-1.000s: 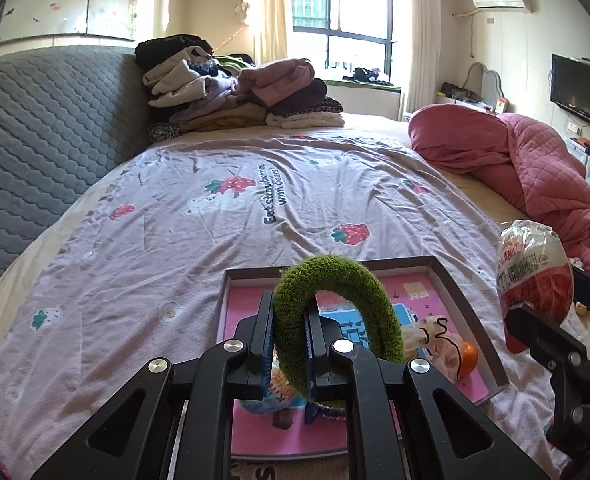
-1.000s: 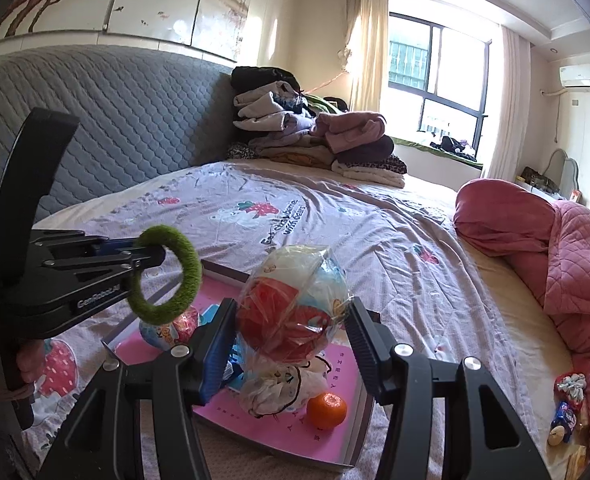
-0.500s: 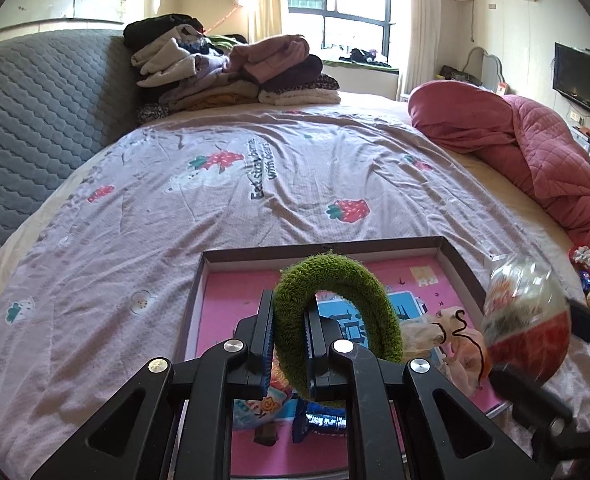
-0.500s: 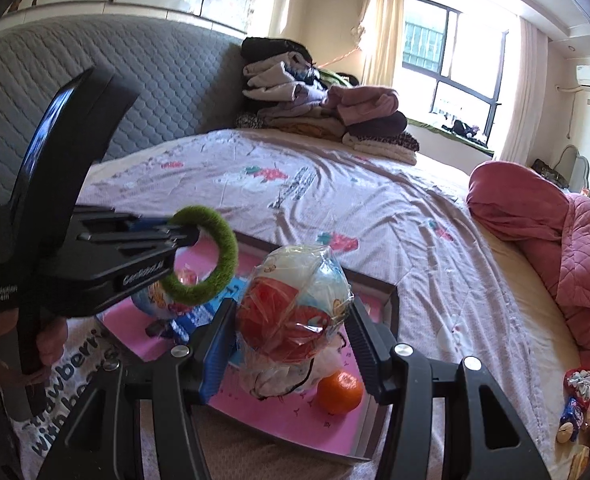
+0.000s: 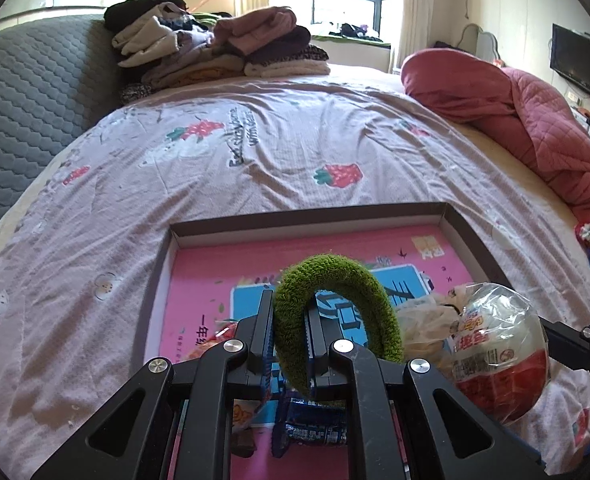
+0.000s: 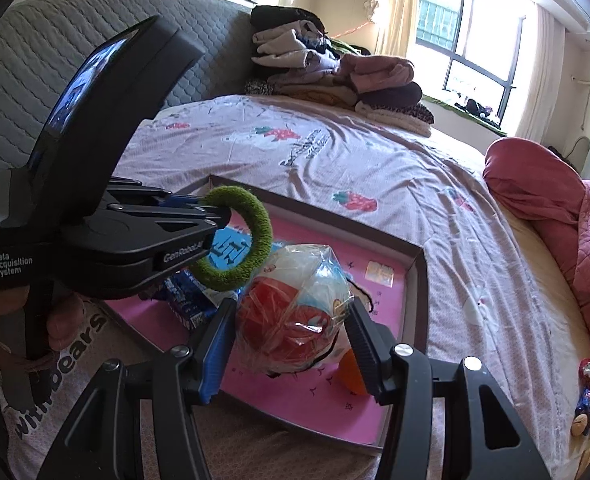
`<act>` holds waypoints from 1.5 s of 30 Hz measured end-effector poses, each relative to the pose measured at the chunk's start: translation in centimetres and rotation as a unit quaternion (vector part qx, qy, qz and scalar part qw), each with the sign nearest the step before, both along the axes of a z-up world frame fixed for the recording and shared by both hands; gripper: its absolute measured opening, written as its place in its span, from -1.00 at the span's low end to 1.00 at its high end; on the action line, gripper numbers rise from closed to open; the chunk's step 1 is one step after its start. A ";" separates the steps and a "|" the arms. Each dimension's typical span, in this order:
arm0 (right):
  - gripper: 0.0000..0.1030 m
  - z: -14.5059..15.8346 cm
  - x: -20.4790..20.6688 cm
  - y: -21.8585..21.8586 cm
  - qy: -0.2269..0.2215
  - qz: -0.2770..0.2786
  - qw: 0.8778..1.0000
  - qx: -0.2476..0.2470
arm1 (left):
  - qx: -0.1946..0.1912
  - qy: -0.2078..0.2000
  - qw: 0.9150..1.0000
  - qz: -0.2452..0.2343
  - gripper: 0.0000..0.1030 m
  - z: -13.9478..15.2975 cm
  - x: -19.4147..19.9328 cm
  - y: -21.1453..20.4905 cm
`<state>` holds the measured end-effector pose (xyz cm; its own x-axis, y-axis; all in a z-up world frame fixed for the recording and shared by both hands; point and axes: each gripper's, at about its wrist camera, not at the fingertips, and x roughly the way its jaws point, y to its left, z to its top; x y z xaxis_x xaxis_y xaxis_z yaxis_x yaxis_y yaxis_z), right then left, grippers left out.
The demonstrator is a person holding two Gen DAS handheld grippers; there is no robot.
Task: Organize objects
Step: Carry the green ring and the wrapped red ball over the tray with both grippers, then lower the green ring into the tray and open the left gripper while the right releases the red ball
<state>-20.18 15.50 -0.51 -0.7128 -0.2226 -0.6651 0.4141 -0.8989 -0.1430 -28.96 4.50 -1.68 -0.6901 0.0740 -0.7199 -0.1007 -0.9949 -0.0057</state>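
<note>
scrunchie [image 5: 335, 312] fuzzy green | egg [image 6: 295, 316] red-white, plastic-wrapped

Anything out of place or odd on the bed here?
Yes, a few small items lie loose on the sheet at the right edge of the bed, below the pink quilt, apart from the pink-lined box holding the other things. Nothing looks spilled or damaged.

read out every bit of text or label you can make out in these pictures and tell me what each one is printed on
"Data Acquisition System": on the black body of the left hand-held gripper.
"GenRobot.AI": on that gripper's arm.
"bears" and "with": on the bedsheet at lower left; its central slogan is too warped to read fully.
Chinese characters on the pink box floor: partly hidden, not legible.
Label on the wrapped egg in the right hand-held gripper: too blurred.
</note>
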 end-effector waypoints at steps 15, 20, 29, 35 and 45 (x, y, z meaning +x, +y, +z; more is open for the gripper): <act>0.06 -1.6 -0.4 -0.3 -0.015 0.002 1.000 0.010 | -0.013 -0.022 1.000 -0.004 -0.74 -1.7 -1.3 0.6; 0.06 -2.1 -0.3 -0.7 -0.020 0.005 1.000 0.012 | -0.024 -0.034 0.999 -0.008 -0.70 -2.5 -2.0 1.0; 0.06 -2.8 -0.4 -0.8 -0.035 0.010 0.999 0.011 | -0.044 -0.045 0.998 -0.004 -0.64 -2.9 -3.1 1.3; 0.06 -2.7 -0.5 -0.5 -0.045 0.005 0.999 0.002 | -0.053 -0.042 0.998 -0.003 -0.51 -3.0 -3.2 1.4; 0.09 -2.8 -1.1 -0.1 -0.059 -0.002 0.998 0.002 | -0.056 -0.037 0.998 -0.011 -0.05 -2.4 -2.4 1.5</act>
<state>-21.29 15.43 -3.29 -0.6298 -0.2176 -0.7456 0.4246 -0.9003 -0.0959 -31.40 5.99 -4.04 -0.6335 0.0051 -0.7737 -0.1254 -0.9874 0.0963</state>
